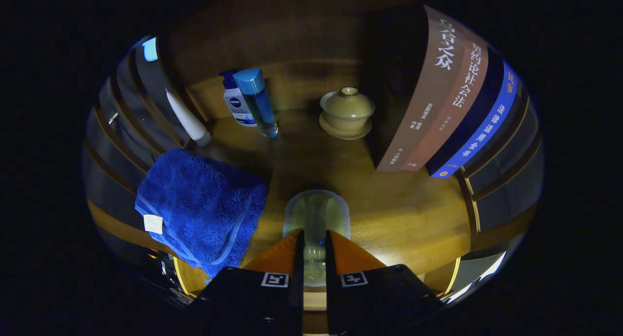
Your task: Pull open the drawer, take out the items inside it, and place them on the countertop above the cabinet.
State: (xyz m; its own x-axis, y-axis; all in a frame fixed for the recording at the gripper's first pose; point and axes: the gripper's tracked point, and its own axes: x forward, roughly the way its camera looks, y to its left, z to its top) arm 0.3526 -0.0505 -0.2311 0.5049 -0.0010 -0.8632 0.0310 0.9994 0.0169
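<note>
My gripper (314, 238) is shut on a pale green, translucent item (316, 214) with a rounded top; both fingers press its sides. It hangs just above or on the wooden countertop (399, 214); I cannot tell whether it touches. A folded blue towel (202, 207) lies on the countertop to the left of the fingers. The drawer is hidden from me.
Beyond the fingers stand a white lotion bottle (236, 104), a blue-capped clear bottle (259, 102) and a lidded olive tea bowl on a saucer (346, 112). A white tube (187, 119) leans at the far left. Three upright books (448, 102) stand on the right.
</note>
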